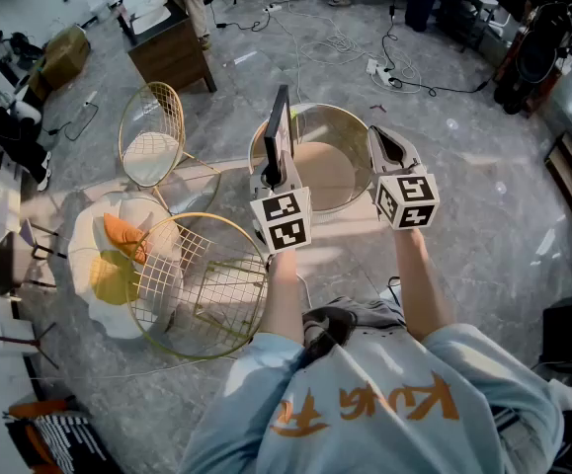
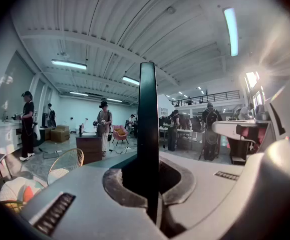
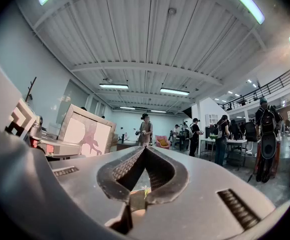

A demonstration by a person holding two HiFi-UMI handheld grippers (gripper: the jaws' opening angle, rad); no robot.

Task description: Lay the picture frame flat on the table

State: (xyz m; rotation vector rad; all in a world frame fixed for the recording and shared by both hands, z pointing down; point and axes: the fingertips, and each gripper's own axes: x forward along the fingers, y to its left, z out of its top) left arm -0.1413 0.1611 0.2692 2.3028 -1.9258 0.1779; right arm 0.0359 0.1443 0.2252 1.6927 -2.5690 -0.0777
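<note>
I see the picture frame (image 1: 280, 131) edge-on and upright in the head view, raised over the near left part of a round glass table (image 1: 355, 117) with a gold rim. My left gripper (image 1: 271, 169) is shut on its lower edge. In the left gripper view the frame's dark edge (image 2: 148, 134) rises straight up between the jaws. My right gripper (image 1: 376, 134) is just right of the frame, over the table, shut and empty. In the right gripper view its jaws (image 3: 143, 149) meet at the tips, and the frame's face (image 3: 87, 131), with a pink tree picture, is at the left.
Two gold wire chairs (image 1: 152, 136) (image 1: 202, 284) stand left of the table. A white cushion (image 1: 118, 265) with orange and yellow pieces lies beneath them. A wooden cabinet (image 1: 172, 52) is at the far left. Cables (image 1: 384, 72) trail across the floor beyond. Several people stand in the background.
</note>
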